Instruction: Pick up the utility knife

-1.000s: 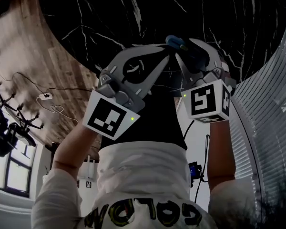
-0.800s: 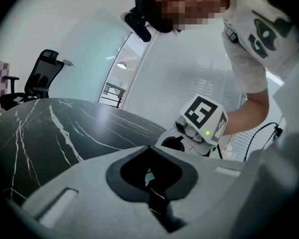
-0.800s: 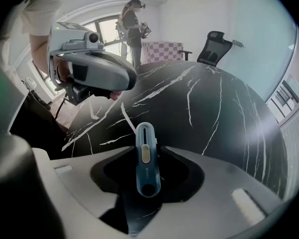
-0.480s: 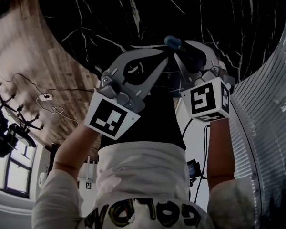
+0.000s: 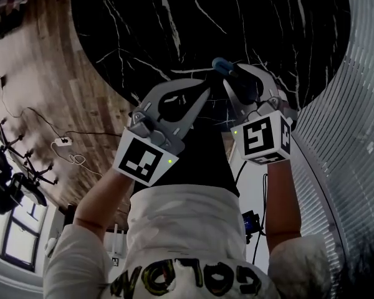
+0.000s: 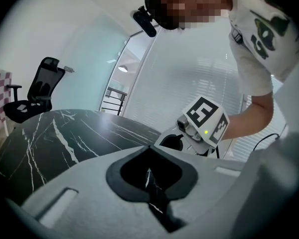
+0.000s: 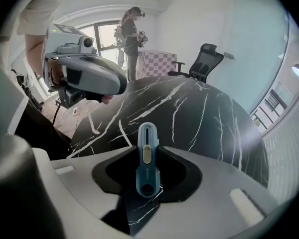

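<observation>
The utility knife is slim and blue with a pale slider. It stands lengthwise between the jaws of my right gripper, which have just been closing and now press on its sides. In the head view the knife's blue end sticks out past the right gripper, held above the black marble table. My left gripper hovers just left of it, jaws together and nothing between them.
The round table has white veins. An office chair stands at its far side, and another person stands by the window. Cables and a power strip lie on the wooden floor. A ribbed wall runs along the right.
Both grippers have lifted a little away from the table, side by side. The knife has stayed in the right jaws and has come up with them.
</observation>
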Action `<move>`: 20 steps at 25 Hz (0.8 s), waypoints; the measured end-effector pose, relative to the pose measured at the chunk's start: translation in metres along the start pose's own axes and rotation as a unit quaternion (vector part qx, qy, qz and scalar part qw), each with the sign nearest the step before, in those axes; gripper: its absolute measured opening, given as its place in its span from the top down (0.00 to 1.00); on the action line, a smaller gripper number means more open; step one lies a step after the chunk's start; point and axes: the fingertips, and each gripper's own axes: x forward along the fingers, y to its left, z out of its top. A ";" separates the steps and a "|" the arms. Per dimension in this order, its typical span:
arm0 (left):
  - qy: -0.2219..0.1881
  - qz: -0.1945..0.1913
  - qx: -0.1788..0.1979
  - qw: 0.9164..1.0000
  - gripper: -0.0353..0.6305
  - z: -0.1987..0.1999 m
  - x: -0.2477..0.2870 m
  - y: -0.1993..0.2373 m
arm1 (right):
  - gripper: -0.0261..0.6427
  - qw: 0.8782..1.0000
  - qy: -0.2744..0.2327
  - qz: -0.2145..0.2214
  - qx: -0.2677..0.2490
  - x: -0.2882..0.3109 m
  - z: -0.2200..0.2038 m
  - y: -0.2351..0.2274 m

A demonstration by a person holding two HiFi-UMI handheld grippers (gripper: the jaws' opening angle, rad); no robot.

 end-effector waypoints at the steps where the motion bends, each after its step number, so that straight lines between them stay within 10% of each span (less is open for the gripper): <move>1: -0.002 0.002 0.004 1.000 0.94 0.006 -0.002 -0.001 | 0.77 1.000 -0.005 -0.006 0.000 -0.007 0.005 -0.003; 20: -0.097 0.024 0.048 0.994 0.94 0.153 -0.058 -0.049 | 0.77 0.979 -0.162 -0.118 0.025 -0.179 0.104 -0.020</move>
